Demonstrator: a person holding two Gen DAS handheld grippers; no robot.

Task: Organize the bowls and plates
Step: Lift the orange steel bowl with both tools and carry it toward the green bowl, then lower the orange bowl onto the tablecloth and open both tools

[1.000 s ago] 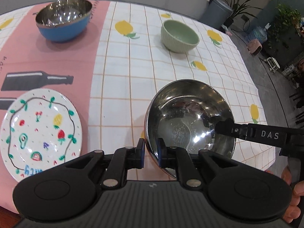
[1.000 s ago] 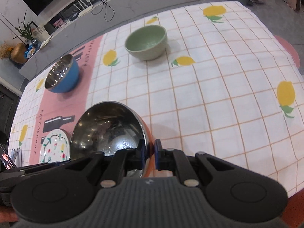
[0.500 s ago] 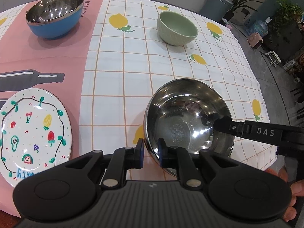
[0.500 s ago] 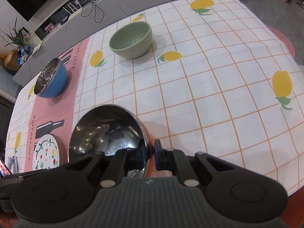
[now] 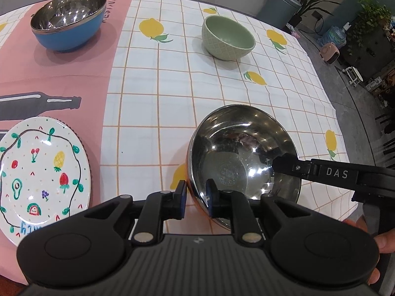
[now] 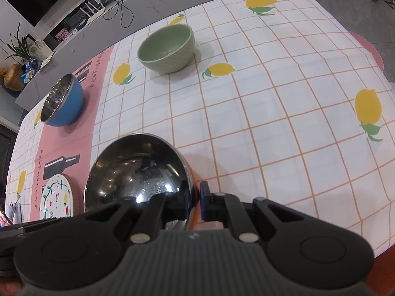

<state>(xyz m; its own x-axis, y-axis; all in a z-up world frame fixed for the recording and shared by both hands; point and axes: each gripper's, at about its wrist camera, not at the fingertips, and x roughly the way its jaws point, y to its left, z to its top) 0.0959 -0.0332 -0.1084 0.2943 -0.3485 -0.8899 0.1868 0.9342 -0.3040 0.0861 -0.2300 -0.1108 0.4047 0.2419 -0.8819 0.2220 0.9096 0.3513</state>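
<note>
A steel bowl (image 5: 234, 153) with an orange outside sits near the table's front edge, held at two sides of its rim. My left gripper (image 5: 196, 197) is shut on its near rim, one pad inside and one outside. My right gripper (image 6: 196, 198) is shut on the rim at the other side; its finger (image 5: 281, 165) reaches into the bowl from the right. In the right wrist view the steel bowl (image 6: 138, 167) fills the lower left. A painted fruit plate (image 5: 42, 172) lies to the left on a woven mat.
A blue bowl with a steel inside (image 5: 66, 32) stands far left on the pink cloth. A green ceramic bowl (image 5: 228, 37) stands at the far middle of the lemon-print cloth (image 5: 153, 113). The table edge drops off to the right. A person's hand (image 5: 377, 236) shows at lower right.
Both grippers keep their hold on the steel bowl. The views have shifted only slightly, and nothing on the table has moved.
</note>
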